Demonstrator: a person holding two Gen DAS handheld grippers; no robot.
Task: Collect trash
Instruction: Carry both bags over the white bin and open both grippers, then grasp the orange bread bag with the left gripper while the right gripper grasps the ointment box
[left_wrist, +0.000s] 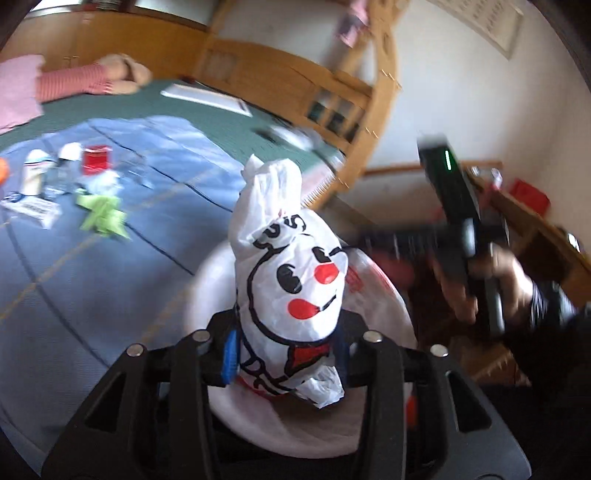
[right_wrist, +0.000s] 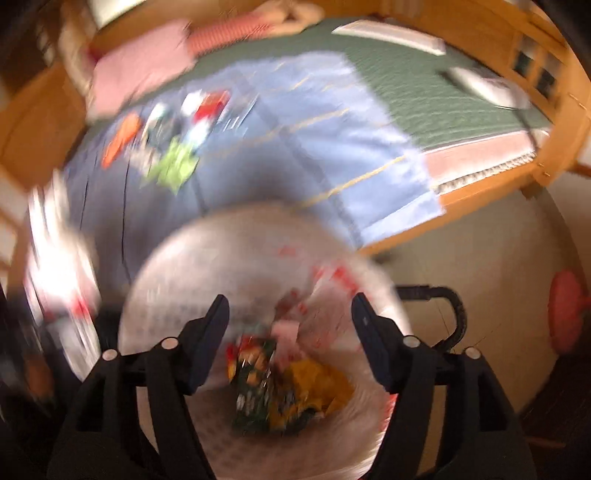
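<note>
My left gripper (left_wrist: 286, 350) is shut on a crumpled white plastic bag (left_wrist: 291, 273) printed with a cartoon face, held above a white bin (left_wrist: 207, 288) lined with a plastic bag. My right gripper (right_wrist: 290, 332) is open and empty above the same bin (right_wrist: 221, 258); green and yellow wrappers (right_wrist: 288, 384) lie inside. The right gripper's body and the hand holding it also show in the left wrist view (left_wrist: 461, 229). More trash lies on the blue bedsheet: a green scrap (left_wrist: 101, 216), a red packet (left_wrist: 95, 158), small bottles (left_wrist: 35, 171) and a white wrapper (left_wrist: 35, 210).
The bed has a blue sheet (left_wrist: 110, 277), a green blanket (left_wrist: 207, 122), a pink pillow (left_wrist: 18, 92) and a wooden frame (left_wrist: 369, 129). A wooden desk (left_wrist: 535, 229) stands at right. In the right wrist view, pale floor (right_wrist: 498, 258) lies beside the bed.
</note>
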